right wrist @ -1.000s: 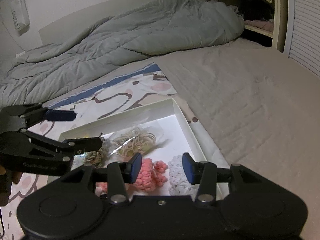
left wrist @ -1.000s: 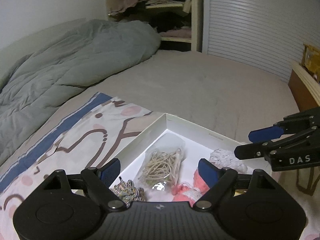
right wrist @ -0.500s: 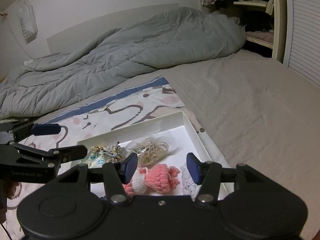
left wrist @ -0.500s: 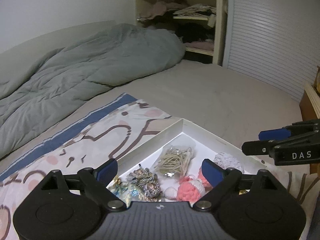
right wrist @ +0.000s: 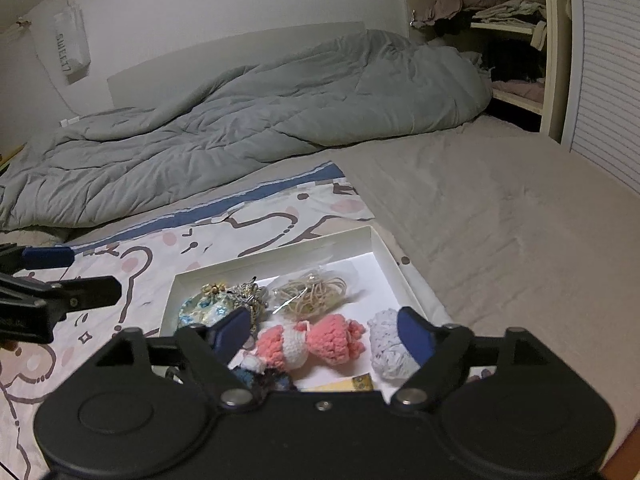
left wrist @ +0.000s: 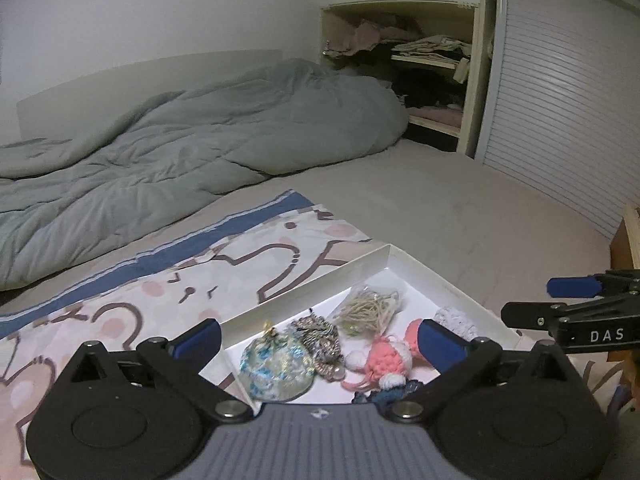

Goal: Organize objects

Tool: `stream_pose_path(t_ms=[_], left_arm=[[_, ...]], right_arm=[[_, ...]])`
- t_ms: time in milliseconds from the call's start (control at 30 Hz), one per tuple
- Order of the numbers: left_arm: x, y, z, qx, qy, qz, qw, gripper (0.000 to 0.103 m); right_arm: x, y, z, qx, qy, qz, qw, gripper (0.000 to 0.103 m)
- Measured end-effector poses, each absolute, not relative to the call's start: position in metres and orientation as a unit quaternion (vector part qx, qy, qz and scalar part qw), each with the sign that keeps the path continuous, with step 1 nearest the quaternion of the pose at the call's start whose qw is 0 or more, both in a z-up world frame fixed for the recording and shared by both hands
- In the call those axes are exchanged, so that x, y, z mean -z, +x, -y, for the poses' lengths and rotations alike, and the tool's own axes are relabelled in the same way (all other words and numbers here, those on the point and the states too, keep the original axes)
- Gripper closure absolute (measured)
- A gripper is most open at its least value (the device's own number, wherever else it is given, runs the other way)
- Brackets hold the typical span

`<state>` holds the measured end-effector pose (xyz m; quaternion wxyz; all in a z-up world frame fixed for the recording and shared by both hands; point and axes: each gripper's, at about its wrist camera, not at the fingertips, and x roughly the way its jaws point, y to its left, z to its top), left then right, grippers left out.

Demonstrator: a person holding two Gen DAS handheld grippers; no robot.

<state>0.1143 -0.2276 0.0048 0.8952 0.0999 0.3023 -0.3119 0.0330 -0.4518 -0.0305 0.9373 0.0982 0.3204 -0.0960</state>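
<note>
Both opening jaws empty above the pink crochet toy.

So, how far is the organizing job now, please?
Done, it seems: the pink crochet toy, the bag of rubber bands, the blue pouch and the white knit piece all lie inside the white box. In hand: nothing; the left gripper and right gripper are opening above the box, with nothing between the jaws. I see nothing left outside it.
</note>
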Motion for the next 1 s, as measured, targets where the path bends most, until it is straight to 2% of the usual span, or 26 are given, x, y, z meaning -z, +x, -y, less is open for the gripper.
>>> stream_pose_path(t_ms=[133,467,533,1000], left_arm=[[-0.007,0.101,0.218,0.301,0.099,-0.299,0.900,0.000],[-0.006,0.081,0.194,0.257,0.081,-0.308,0.912,0.000],[-0.003,0.077,0.190,0.254,0.075,-0.313,0.912,0.000],[0.019,0.063,0.178,0.227,0.074,-0.357,0.903,0.000]], right_arm=[[0.025,0.023,0.444,0.095,0.096,-0.312,0.941,0.012],[0.021,0.002,0.427,0.086,0.087,-0.305,0.944,0.005],[0.022,-0.002,0.424,0.085,0.085,-0.307,0.944,0.001],[0.033,-0.019,0.411,0.102,0.071,-0.337,0.933,0.000]])
